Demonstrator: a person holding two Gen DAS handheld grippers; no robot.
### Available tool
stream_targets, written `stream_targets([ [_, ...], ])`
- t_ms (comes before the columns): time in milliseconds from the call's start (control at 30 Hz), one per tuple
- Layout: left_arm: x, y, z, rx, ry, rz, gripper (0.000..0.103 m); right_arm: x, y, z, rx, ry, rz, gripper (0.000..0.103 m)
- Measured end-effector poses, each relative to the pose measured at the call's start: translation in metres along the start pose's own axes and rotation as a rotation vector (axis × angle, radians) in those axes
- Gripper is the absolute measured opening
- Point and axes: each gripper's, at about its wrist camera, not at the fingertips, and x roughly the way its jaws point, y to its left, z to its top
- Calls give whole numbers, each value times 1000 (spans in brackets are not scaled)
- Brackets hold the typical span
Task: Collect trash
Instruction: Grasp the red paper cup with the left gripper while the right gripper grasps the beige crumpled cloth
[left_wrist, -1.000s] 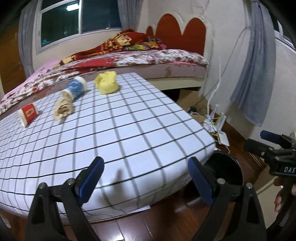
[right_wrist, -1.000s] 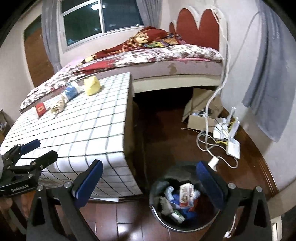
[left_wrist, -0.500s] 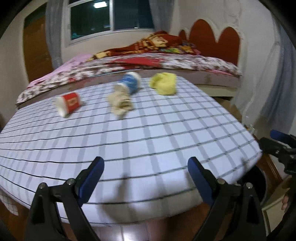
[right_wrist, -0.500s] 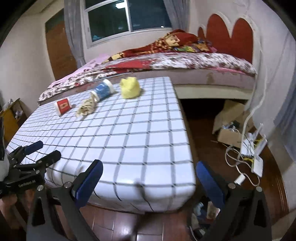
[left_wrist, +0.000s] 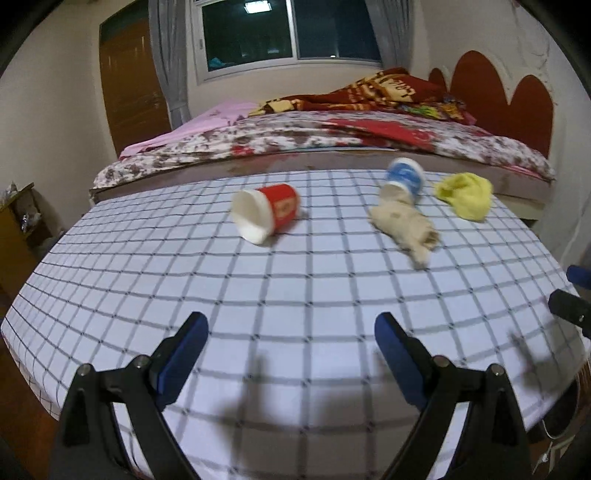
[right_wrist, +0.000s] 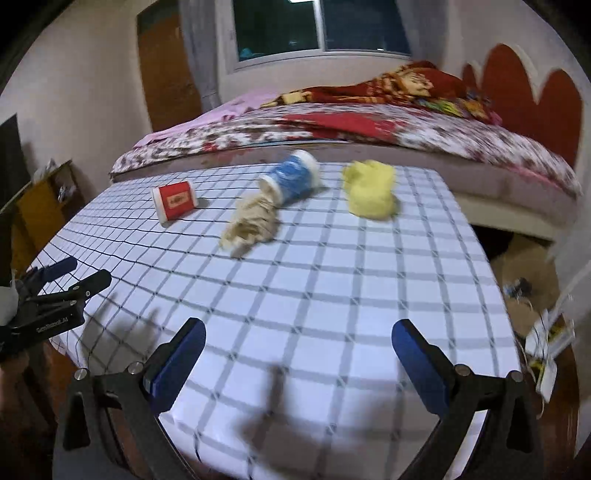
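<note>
Several pieces of trash lie at the far side of the checked table (left_wrist: 295, 295) (right_wrist: 332, 280). A red paper cup (left_wrist: 267, 216) (right_wrist: 175, 201) lies on its side at the left. A crumpled beige paper (left_wrist: 404, 230) (right_wrist: 251, 223) sits in front of a tipped blue cup (left_wrist: 402, 181) (right_wrist: 291, 179). A yellow crumpled wad (left_wrist: 465, 195) (right_wrist: 369, 190) lies at the right. My left gripper (left_wrist: 291, 350) (right_wrist: 70, 273) hangs open over the table's near edge, well short of the trash. My right gripper (right_wrist: 299, 354) (left_wrist: 572, 291) is open too, with nothing between its fingers.
A bed (left_wrist: 332, 136) with a floral cover and red blanket stands right behind the table. A cardboard box and cables (right_wrist: 532, 291) lie on the wooden floor to the right. A brown door (left_wrist: 129, 85) and a low shelf (left_wrist: 22, 218) are at the left.
Both grippers have swung left and up from the floor bin toward the table. The bin has dropped out of view and the trash now looks closer. Both stayed open.
</note>
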Motion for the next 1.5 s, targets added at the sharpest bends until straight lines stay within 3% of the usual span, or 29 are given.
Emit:
stream_targets([
  [100,28,21,15,-41,29,-15,91,32,13,24,-21,25,5,102],
  [200,52,35,26,-69,46,-41,83,64,25,44,-38,49,14,101],
  [333,81,42,38,-66,60,-64,75,106,40,64,-57,95,31,89],
  [667,134,45,66,-40,104,-166,53,167,56,82,-67,153,27,75],
  [800,137,32,73,26,101,-177,48,176,58,82,-72,160,24,73],
  [900,144,24,75,50,124,-206,32,180,57,81,-65,166,23,66],
  [967,149,21,76,58,143,-228,11,181,55,81,-60,164,19,49],
  [1000,150,19,77,59,146,-235,8,181,55,81,-57,164,24,43],
  [1067,149,17,77,63,146,-246,6,180,54,82,-52,162,32,33],
  [1167,139,13,74,84,123,-239,4,175,53,80,-46,156,38,27],
  [1500,111,9,71,78,62,-254,3,139,50,73,-43,118,40,26],
])
